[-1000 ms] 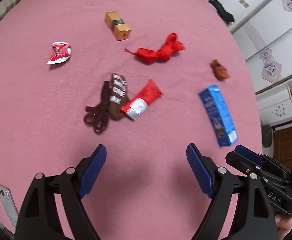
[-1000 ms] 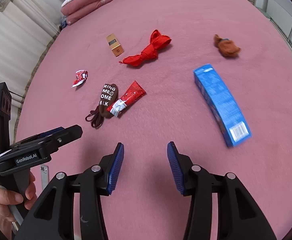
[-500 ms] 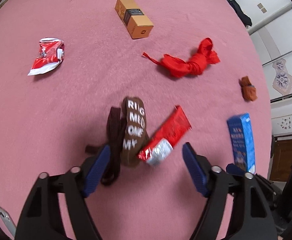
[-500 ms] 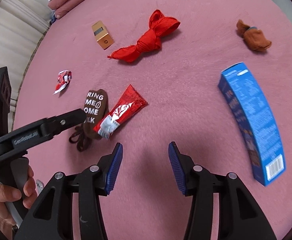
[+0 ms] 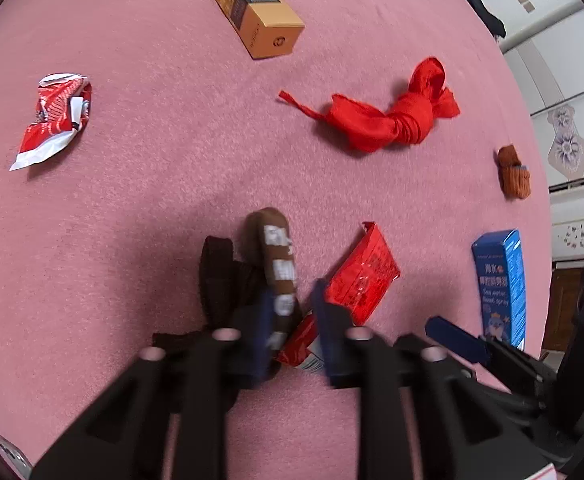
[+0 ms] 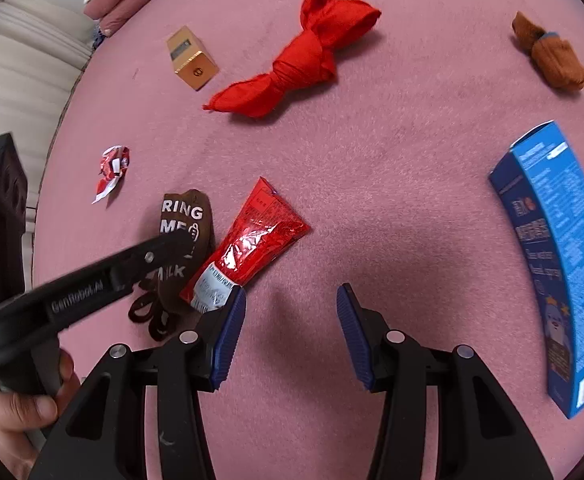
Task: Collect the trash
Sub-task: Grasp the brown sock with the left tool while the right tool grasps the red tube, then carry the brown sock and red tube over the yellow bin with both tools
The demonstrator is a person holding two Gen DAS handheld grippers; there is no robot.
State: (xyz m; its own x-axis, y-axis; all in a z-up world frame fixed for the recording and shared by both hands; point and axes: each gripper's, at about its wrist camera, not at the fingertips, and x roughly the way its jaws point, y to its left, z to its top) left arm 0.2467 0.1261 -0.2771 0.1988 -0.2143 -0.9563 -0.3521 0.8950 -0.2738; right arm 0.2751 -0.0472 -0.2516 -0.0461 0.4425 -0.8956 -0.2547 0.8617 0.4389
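On a pink bedspread [image 6: 372, 160], the left gripper [image 5: 289, 320] has its jaws narrowed around a brown lettered sock [image 5: 277, 264] beside a red wrapper [image 6: 251, 240], while the right gripper [image 6: 289, 332] hovers wide open, holding nothing.

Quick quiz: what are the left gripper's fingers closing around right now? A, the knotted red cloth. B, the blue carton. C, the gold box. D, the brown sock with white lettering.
D: in the left wrist view the left gripper has its two blue pads on either side of the brown sock, nearly closed on it, with the red foil wrapper just beside the right pad.
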